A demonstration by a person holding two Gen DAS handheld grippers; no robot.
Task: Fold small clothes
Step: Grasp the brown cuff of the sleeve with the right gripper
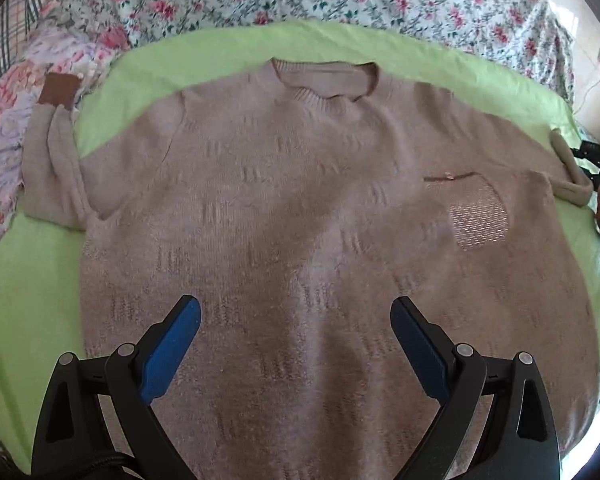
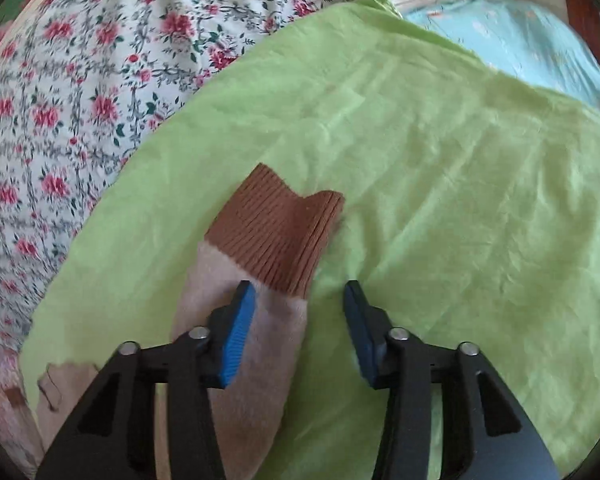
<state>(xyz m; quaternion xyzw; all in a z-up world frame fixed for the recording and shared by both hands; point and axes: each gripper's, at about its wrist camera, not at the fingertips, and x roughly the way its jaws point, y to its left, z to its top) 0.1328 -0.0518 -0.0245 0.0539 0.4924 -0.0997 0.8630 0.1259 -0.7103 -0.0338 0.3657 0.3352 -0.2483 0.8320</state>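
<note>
The beige sweater (image 1: pixel 300 208) lies face up and spread flat on the green sheet (image 1: pixel 220 52), collar away from the person. No fold has been made in the body: hem, sides and neckline are all exposed. One sleeve (image 1: pixel 52 168) is bent back near the shoulder, its brown cuff (image 1: pixel 58 88) resting on the heap of patterned clothes (image 1: pixel 8 120) beside the sweater. The opposite sleeve runs out toward the sheet's far side.

The left gripper (image 1: pixel 296 320) hovers over the sweater's lower middle, jaws spread wide, grasping nothing. The right gripper (image 2: pixel 300 304) is at the other sleeve, just short of its brown cuff (image 2: pixel 276 232); its jaws stand partly apart, one pad over the sleeve cloth, the other over bare sheet. In my judgement the sleeve is not yet pinched.

Outstanding: both sleeves inward, then the body folds. Effectively all the work remains.

Clearance: beyond that cuff the sheet is bare and open. The floral bedcover (image 2: pixel 80 100) borders the sheet on the collar side; the clothes heap crowds the bent sleeve.
</note>
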